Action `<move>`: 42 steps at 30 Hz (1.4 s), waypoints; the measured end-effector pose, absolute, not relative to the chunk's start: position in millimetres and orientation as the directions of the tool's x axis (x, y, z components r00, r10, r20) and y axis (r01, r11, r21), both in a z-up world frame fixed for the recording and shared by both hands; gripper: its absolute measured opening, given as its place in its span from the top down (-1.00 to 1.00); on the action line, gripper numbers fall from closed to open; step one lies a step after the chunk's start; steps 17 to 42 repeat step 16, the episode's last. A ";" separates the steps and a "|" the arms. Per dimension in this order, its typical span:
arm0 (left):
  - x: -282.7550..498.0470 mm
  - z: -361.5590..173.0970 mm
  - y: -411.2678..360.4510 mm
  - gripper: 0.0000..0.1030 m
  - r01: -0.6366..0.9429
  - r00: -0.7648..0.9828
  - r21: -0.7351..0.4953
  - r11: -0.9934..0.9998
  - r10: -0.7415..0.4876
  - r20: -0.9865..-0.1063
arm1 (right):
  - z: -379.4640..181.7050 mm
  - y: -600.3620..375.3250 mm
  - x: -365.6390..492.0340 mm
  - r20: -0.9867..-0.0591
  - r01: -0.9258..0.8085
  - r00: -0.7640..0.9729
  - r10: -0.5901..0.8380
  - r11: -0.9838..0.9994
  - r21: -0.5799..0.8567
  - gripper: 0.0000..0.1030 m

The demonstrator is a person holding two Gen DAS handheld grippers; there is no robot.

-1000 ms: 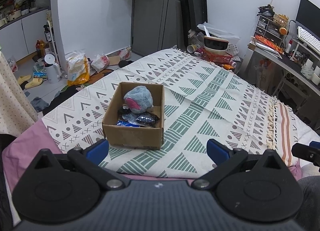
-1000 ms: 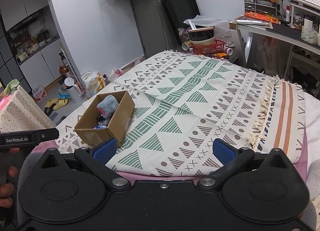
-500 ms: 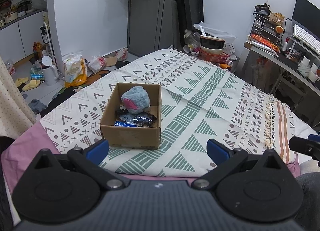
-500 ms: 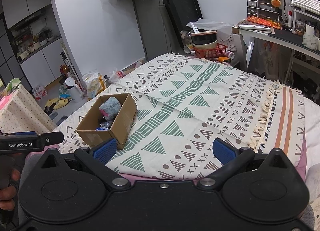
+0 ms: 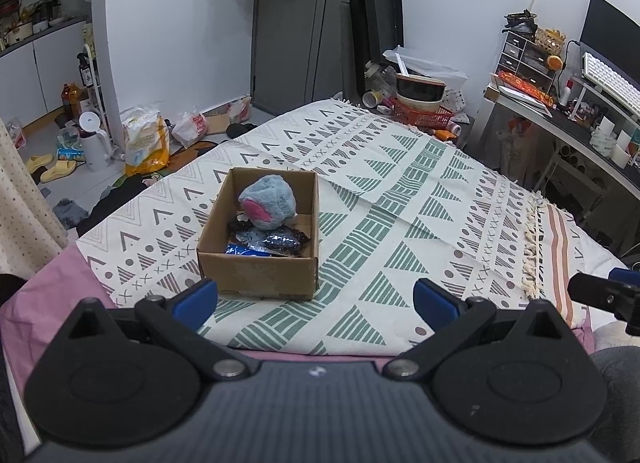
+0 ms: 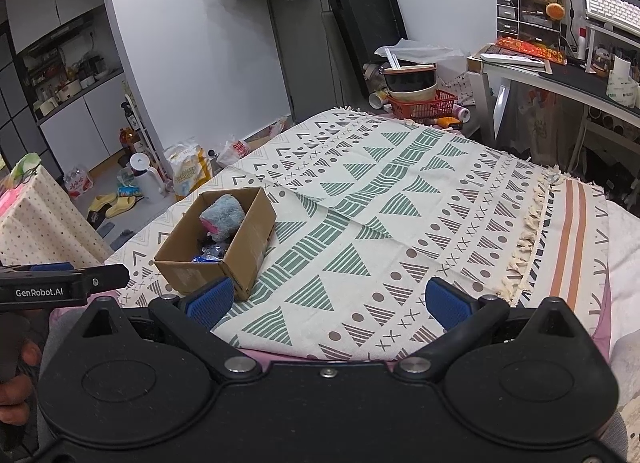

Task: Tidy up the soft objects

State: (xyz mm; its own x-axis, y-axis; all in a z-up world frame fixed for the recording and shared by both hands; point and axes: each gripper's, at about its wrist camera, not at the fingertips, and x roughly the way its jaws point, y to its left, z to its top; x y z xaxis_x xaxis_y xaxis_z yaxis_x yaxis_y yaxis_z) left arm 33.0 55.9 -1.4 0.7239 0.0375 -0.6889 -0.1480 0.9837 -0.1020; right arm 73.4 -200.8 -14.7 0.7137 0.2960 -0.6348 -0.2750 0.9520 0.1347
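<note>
A brown cardboard box stands on the patterned blanket near the bed's front left. Inside it lie a blue-grey plush with a pink patch and dark shiny items with a blue packet. The box and plush also show in the right wrist view. My left gripper is open and empty, just short of the box. My right gripper is open and empty, to the right of the box, over the blanket.
A desk with keyboard and clutter stands at the right. A red basket with bowls sits beyond the bed's far corner. Bags, slippers and a white kettle litter the floor at left. A dotted cloth hangs at left.
Both grippers have drawn slightly back and up, so the box sits a little farther off in both views. Nothing was taken or released.
</note>
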 end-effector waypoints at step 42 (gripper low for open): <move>35.7 -3.4 59.3 -1.00 -0.144 0.722 -0.108 0.984 0.030 -0.691 | -23.4 -193.7 79.4 -0.645 -0.280 0.703 0.298 0.951 0.134 -1.00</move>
